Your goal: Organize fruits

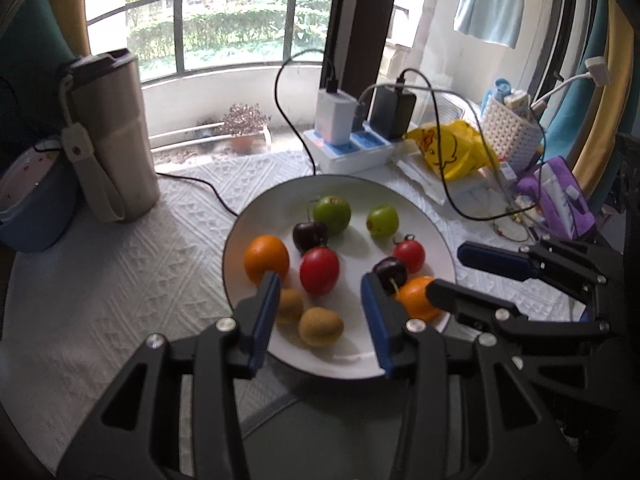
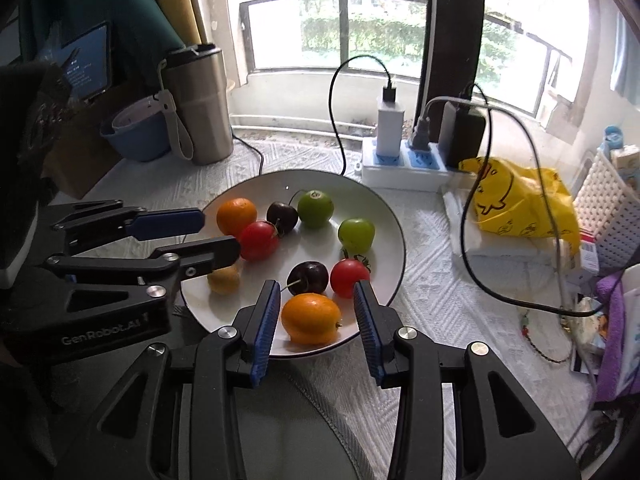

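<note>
The fruits are sitting together on a white plate (image 1: 404,196) in the middle of the tabletop (image 1: 120,280). The left gripper (image 1: 320,292) is hovering over the plate's near edge, jaws apart and holding nothing. The right gripper (image 2: 316,304) is straddling the orange (image 2: 311,319) at the plate's near rim, jaws apart, not touching it.

Daylight flooded in from the window (image 2: 360,28) behind the plate (image 2: 388,216), overexposing its panes; fisheye edges curved and darkened, nearby foreground slightly blurred.
</note>
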